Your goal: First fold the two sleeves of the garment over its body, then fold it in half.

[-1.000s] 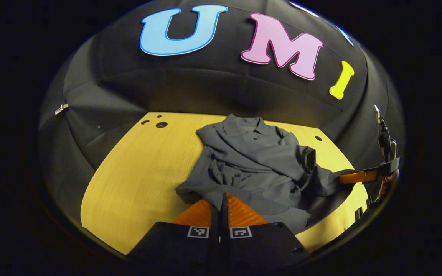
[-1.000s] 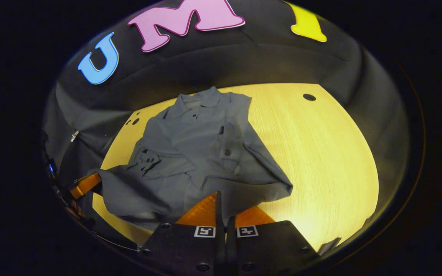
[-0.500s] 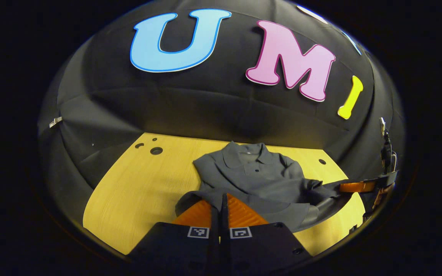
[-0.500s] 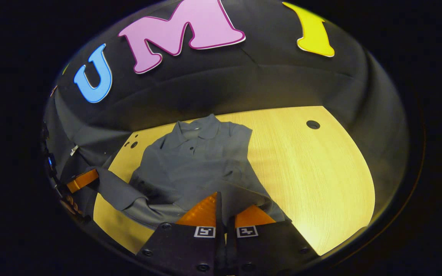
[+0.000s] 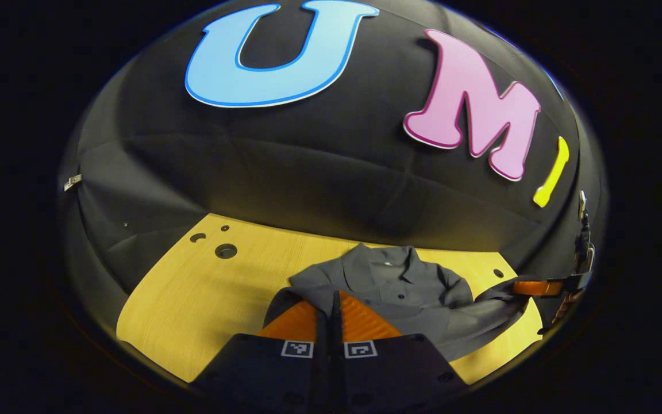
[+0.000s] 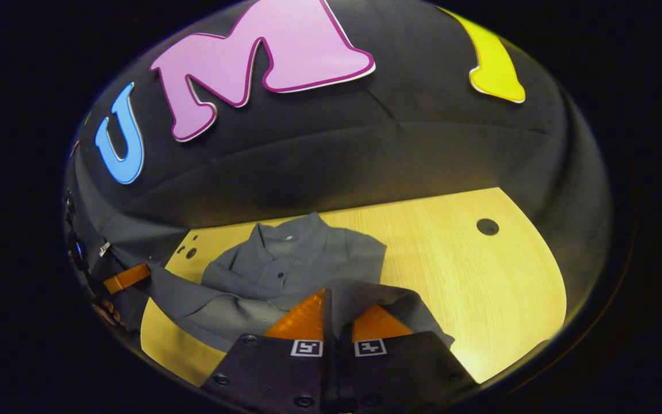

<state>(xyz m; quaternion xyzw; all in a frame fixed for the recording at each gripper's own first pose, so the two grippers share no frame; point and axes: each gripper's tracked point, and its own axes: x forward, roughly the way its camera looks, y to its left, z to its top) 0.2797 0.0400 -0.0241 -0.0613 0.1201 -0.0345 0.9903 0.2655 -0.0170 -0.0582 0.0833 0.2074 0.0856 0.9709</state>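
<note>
As both claws, the left claw [image 5: 331, 302] and the right claw [image 6: 331, 305], each pinching the hem, have carried it forward toward the collar, the grey polo shirt [image 5: 400, 287] now lies nearly halved on the tabletop [image 5: 193, 293].

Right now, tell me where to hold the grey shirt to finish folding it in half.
Keep hold of the shirt by its bottom hem, one corner in each claw, left claw and right claw, coming from the near edge. The collar lies flat at the far end, so the lifted hem carries over toward it.

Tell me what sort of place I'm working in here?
Likely a staged recording booth, not a home: black cloth wall all round, a bare wooden table with drilled holes, and one grey shirt laid out.
</note>
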